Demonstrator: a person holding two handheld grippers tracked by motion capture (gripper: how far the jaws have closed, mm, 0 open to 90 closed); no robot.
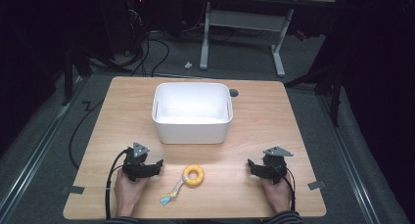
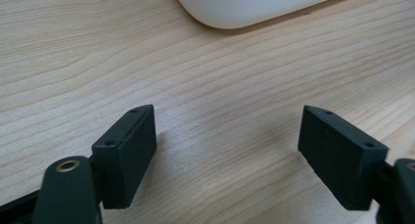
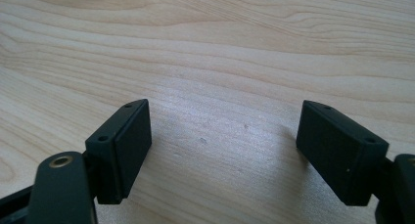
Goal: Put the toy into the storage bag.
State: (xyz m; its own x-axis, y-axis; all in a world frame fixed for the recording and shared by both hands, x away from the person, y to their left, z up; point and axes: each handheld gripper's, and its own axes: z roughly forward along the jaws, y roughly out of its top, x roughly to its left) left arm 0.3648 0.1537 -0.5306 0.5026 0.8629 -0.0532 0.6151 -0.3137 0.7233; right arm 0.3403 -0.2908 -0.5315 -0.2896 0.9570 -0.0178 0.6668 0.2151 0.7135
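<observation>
Hands (image 1: 131, 189) low on table (image 1: 293, 116), tongs (image 1: 157, 166) toward ring toy (image 1: 194, 175).

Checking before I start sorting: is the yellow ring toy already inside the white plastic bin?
No, the yellow ring toy lies on the wooden table in front of the white plastic bin.

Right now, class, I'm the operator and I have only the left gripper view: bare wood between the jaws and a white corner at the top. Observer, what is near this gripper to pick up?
Observer: A yellow ring with a short cord lies on the table, just to the right of the left gripper.
Operator: And the white corner?
Observer: That is a white bin standing beyond the ring, and it looks empty in the high view.
Operator: Where is the other gripper?
Observer: The right gripper rests on the ring's far side, its jaws open over bare wood.
</observation>
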